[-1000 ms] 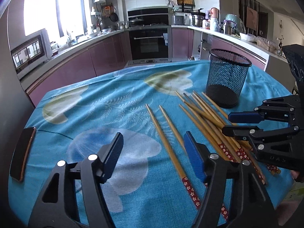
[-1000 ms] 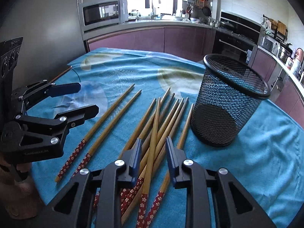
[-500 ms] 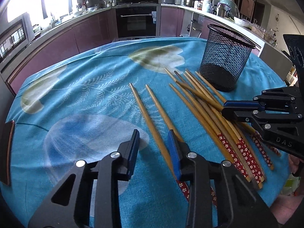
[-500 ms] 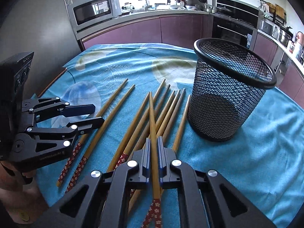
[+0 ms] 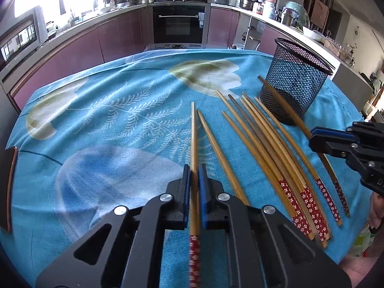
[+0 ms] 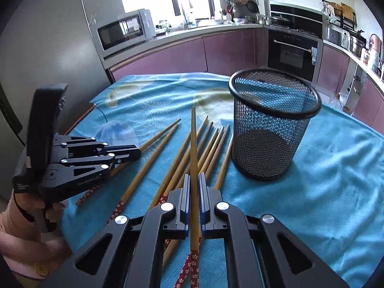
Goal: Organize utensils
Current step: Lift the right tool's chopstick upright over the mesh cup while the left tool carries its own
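Several bamboo chopsticks with red flowered ends [image 5: 276,148] [image 6: 211,148] lie side by side on the blue cloth, left of a black mesh cup [image 5: 295,84] [image 6: 271,129]. My left gripper [image 5: 194,175] [image 6: 136,152] is closing, its pads pressing on one chopstick [image 5: 193,132] that still rests low on the cloth; a second chopstick [image 5: 216,144] lies just right of it. My right gripper [image 6: 194,177] [image 5: 314,136] is shut on another chopstick [image 6: 193,139] [image 5: 283,103], whose tip is raised and points past the left side of the cup.
The blue flowered tablecloth [image 5: 108,120] covers the round table, whose wooden edge [image 5: 9,187] shows at the left. A person's hand and sleeve [image 6: 24,228] hold the left gripper. Purple cabinets, an oven and a cluttered counter ring the room behind.
The left jaws have closed from wide open onto a chopstick. The right jaws shut on their chopstick and raised it off the pile, toward the cup.
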{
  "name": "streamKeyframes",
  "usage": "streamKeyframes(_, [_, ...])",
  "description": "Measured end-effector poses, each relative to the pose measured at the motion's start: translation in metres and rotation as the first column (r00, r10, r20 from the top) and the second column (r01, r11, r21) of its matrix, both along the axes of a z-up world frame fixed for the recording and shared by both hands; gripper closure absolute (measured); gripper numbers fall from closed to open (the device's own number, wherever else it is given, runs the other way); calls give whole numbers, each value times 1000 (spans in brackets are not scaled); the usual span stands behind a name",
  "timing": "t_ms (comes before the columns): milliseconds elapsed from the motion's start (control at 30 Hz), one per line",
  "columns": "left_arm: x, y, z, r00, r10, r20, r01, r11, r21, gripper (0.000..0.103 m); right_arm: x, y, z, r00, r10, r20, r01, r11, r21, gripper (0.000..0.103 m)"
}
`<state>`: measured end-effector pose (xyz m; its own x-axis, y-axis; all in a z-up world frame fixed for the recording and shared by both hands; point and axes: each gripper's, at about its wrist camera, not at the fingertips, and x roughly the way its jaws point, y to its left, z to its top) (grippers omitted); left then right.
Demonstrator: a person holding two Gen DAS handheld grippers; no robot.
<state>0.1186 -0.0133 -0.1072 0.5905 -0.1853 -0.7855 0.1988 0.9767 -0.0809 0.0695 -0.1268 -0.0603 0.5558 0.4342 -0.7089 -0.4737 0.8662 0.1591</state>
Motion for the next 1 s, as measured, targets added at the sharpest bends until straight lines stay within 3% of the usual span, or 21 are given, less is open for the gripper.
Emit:
streamKeyframes(433, [-21, 6, 56, 992, -66, 107, 79, 990, -118, 95, -16, -29, 45, 990, -44, 135, 24, 990, 142, 97])
streamKeyframes(733, [-40, 4, 123, 963, -96, 252, 151, 967, -207, 95, -13, -54, 77, 971, -96, 218, 49, 976, 213, 97])
streamKeyframes(1000, [-22, -11, 172, 934, -95, 345, 197, 942, -272, 95, 3, -68, 109, 950, -116, 290, 45, 970, 239, 97])
